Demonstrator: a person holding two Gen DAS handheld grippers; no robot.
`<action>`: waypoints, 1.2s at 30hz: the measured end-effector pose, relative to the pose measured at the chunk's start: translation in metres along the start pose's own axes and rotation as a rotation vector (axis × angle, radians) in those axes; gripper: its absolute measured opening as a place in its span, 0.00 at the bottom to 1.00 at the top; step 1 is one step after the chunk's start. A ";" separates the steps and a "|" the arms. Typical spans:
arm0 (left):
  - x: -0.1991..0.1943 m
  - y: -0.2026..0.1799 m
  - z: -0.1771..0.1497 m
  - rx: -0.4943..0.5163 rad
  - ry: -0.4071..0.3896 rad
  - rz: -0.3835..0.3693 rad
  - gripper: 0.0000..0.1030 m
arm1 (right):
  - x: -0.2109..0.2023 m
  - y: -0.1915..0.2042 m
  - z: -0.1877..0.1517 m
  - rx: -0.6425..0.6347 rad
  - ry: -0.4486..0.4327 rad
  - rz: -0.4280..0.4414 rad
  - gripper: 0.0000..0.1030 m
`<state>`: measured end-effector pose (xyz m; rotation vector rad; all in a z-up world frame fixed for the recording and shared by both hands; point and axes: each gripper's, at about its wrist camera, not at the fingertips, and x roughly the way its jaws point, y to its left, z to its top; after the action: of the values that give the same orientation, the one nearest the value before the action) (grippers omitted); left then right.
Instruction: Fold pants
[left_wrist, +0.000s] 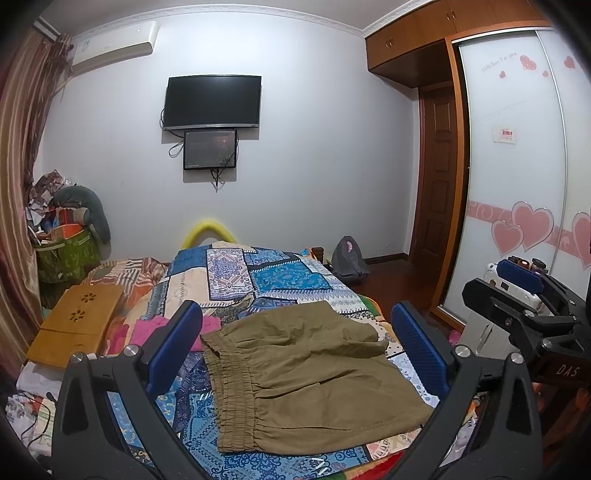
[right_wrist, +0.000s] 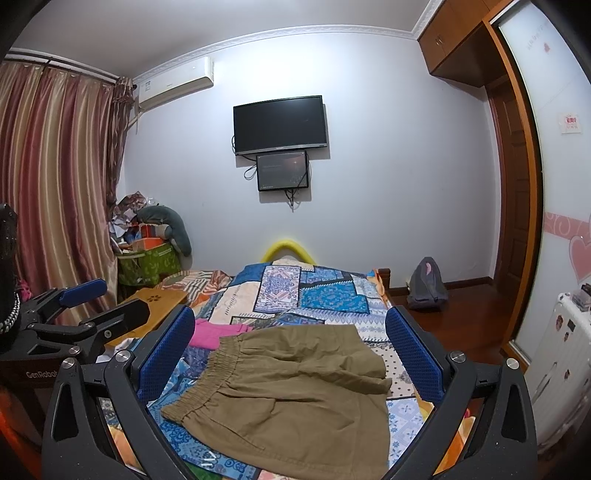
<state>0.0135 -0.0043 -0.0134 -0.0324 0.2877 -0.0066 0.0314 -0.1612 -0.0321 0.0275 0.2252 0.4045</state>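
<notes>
The olive pants (left_wrist: 303, 373) lie flat on the bed (left_wrist: 280, 280) just ahead of both tools, waistband left, legs running right; the left tool (left_wrist: 295, 347) and right tool (right_wrist: 291, 354) hover above, fingers spread apart, empty, about equally near.

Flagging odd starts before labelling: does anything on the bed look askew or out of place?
The olive pants lie slightly skewed on the patchwork bedspread, creased, one leg hem overlapping the other. A pink garment sits bunched beside the waistband. Both tongs, left and right, hover open, holding nothing.
</notes>
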 end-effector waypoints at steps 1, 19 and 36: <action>0.000 0.000 0.000 0.000 0.000 0.000 1.00 | 0.000 0.000 0.000 0.000 0.001 -0.001 1.00; 0.001 0.006 0.004 -0.025 0.005 -0.006 1.00 | 0.000 -0.002 -0.001 0.014 -0.002 -0.002 1.00; 0.003 0.006 0.006 -0.024 0.006 -0.004 1.00 | 0.000 -0.007 -0.003 0.027 0.001 -0.003 1.00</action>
<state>0.0179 0.0015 -0.0091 -0.0572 0.2932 -0.0073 0.0336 -0.1681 -0.0351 0.0530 0.2317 0.3982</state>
